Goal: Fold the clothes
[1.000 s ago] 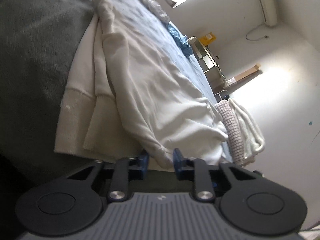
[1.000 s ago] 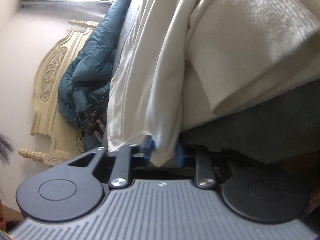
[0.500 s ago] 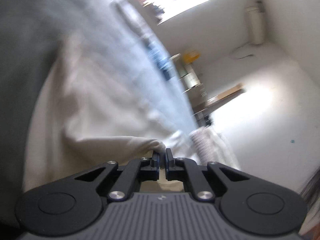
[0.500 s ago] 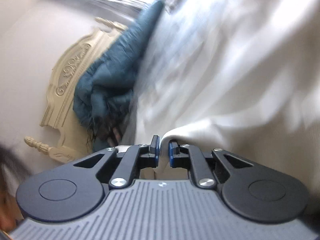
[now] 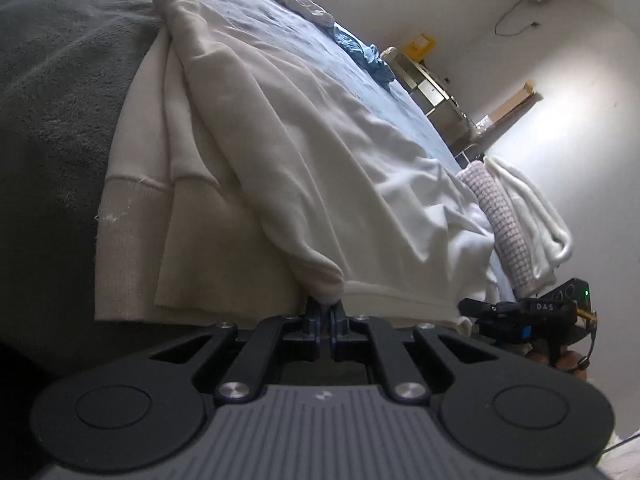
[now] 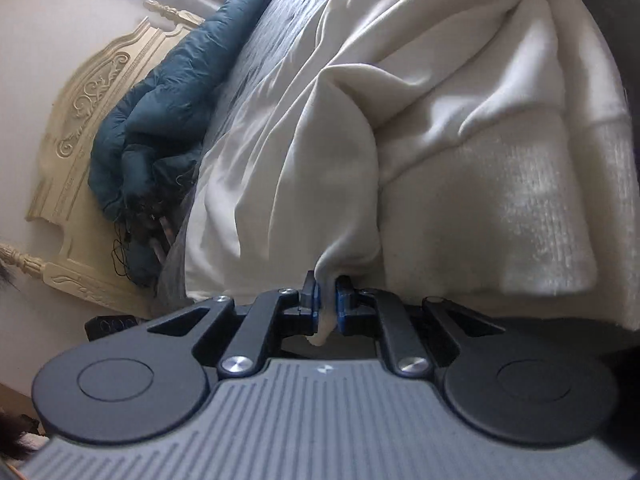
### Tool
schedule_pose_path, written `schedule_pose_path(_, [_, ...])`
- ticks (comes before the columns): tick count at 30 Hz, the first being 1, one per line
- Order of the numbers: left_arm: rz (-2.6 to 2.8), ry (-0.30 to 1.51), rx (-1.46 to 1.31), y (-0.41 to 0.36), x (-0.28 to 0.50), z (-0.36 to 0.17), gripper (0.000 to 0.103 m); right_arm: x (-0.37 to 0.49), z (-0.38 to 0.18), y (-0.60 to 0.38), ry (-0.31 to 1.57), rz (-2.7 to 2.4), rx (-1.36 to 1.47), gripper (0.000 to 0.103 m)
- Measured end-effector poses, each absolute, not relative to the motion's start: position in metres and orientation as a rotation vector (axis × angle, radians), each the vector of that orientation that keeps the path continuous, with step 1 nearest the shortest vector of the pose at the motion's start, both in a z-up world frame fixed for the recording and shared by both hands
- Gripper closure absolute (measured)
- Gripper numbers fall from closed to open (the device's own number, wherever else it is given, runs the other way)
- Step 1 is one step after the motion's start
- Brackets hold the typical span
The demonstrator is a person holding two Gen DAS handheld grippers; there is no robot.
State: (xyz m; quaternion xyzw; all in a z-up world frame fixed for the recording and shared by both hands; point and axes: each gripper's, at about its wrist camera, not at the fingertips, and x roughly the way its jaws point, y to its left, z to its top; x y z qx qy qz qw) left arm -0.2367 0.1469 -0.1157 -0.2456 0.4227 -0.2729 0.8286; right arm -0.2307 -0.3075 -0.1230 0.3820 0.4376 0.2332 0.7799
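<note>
Here, a cream sweatshirt [image 5: 280,152] lies spread on a bed [image 5: 60,80] with a grey cover, its ribbed hem [image 5: 132,240] at the near edge and its body running away toward the far end of the bed. The left hand-held gripper [image 5: 327,312] has its jaws pinched narrow on a bunched fold of the cream fabric, right at the near edge. The right hand-held gripper [image 6: 326,300] likewise clamps a tail of the same sweatshirt [image 6: 440,120], which hangs down between its blue pads. Both hands sit at the garment's near edge, with the cloth's length stretching straight ahead of them. Judging by this, the coming fold probably carries the gripped edge forward over the body. Neither hand looks clearly nearer.
</note>
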Motion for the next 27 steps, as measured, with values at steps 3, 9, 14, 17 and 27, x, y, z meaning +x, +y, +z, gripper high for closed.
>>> schedule_pose_path(3, [-0.583,0.870,-0.482,0.145,-0.239,-0.110,0.098,-0.231,-0.110,-0.304,0.913,0.507,0.751,0.097])
schedule_pose_path(9, [-0.555,0.931,-0.519,0.155,-0.231,-0.129,0.098,-0.225,-0.119,-0.291,0.951,0.463,0.645,0.098])
schedule_pose_path(14, [-0.558,0.945,-0.450,0.158,-0.235,-0.121,0.093,-0.231,-0.110,-0.281,0.944,0.446,0.516,0.095])
schedule_pose_path(17, [-0.569,0.937,-0.392,0.163,-0.250,-0.104,0.083,-0.243,-0.097,-0.282,0.923,0.408,0.442,0.087])
schedule_pose_path(27, [-0.843,0.751,-0.362,0.085,-0.238,-0.070,0.067,-0.267,-0.073,-0.329,0.713,0.233,0.554,0.075])
